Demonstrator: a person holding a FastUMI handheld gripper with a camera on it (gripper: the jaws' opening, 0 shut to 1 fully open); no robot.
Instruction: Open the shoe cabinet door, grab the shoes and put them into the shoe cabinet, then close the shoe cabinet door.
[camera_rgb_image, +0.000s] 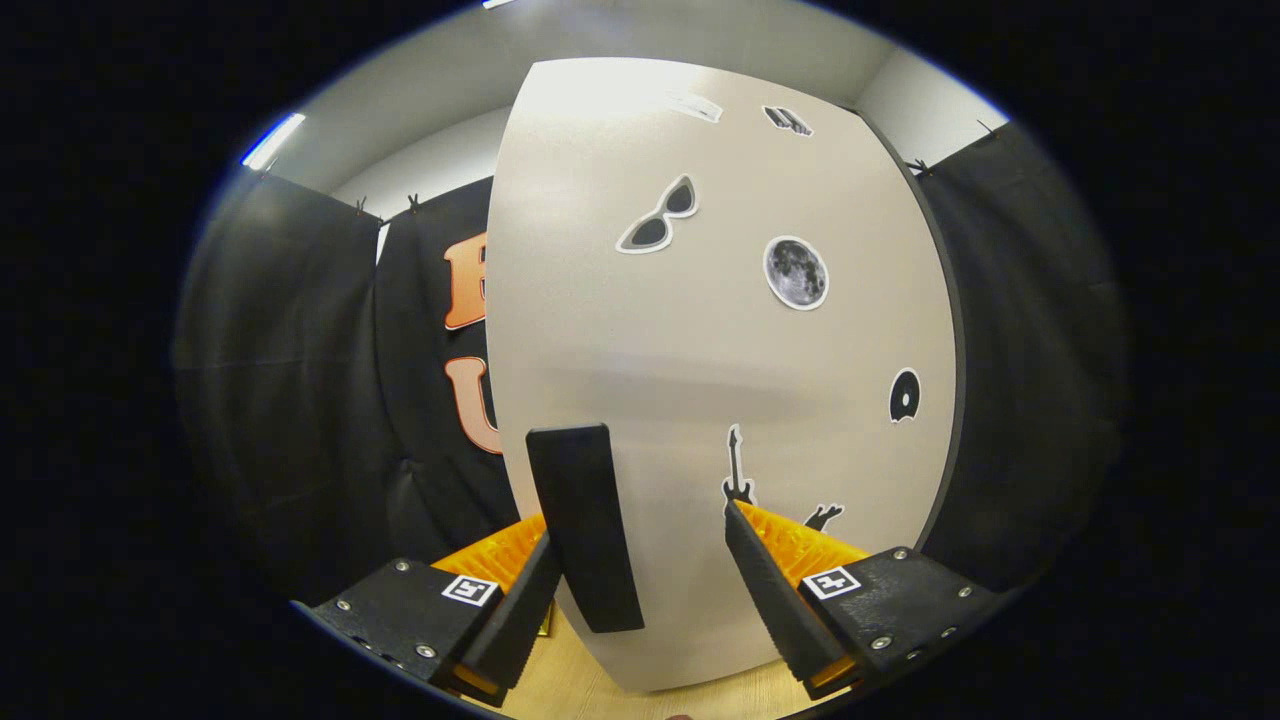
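Shoe cabinet door, pale and dotted with stickers, directly ahead of the gripper, apparently shut. Black handle just inside the left finger; fingers spread wide, gripping nothing. Probably the very start: door to open, shoes to fetch and stow, door to close again.

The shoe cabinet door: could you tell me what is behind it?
The shoe cabinet door hides the interior. Past its edges, only black cloth wall shows. The gripper is open around the handle.
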